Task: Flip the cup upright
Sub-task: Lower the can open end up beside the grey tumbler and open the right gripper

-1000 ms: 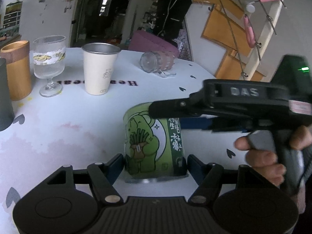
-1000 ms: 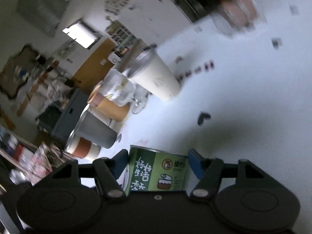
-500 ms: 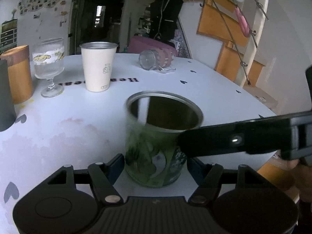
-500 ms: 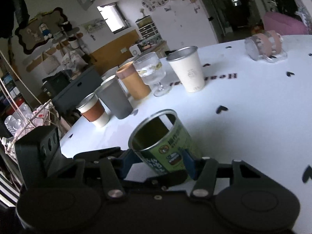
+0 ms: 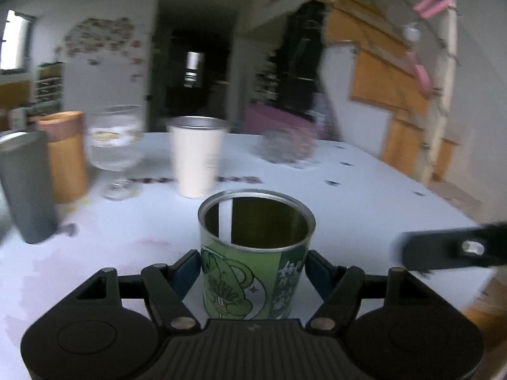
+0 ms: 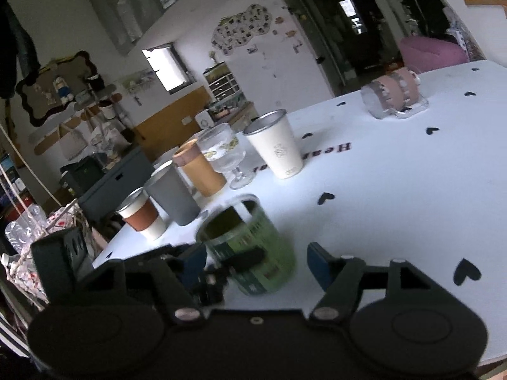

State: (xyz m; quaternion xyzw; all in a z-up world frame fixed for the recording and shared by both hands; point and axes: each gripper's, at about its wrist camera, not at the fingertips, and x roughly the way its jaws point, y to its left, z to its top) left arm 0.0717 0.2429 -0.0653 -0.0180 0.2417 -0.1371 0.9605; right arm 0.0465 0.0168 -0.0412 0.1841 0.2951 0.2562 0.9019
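Note:
The green metal cup (image 5: 255, 253) with a cartoon frog print stands mouth up between the blue pads of my left gripper (image 5: 253, 269), which is shut on it. In the right wrist view the same cup (image 6: 250, 247) is blurred and tilted, held by the left gripper's finger. My right gripper (image 6: 256, 262) is open, its right pad (image 6: 318, 261) clear of the cup. The right gripper's finger (image 5: 450, 250) shows at the right edge of the left wrist view, apart from the cup.
On the white table (image 6: 396, 190) stand a white cup (image 6: 275, 145), a stemmed glass (image 6: 226, 155), a tan cup (image 6: 199, 171), a grey tumbler (image 6: 174, 196) and a brown-sleeved cup (image 6: 141, 218). A clear pink-banded mug (image 6: 393, 93) lies on its side at the far side.
The right gripper turned the cup mouth up, then opened and drew back to the right. The left gripper closed on the upright cup and now holds it.

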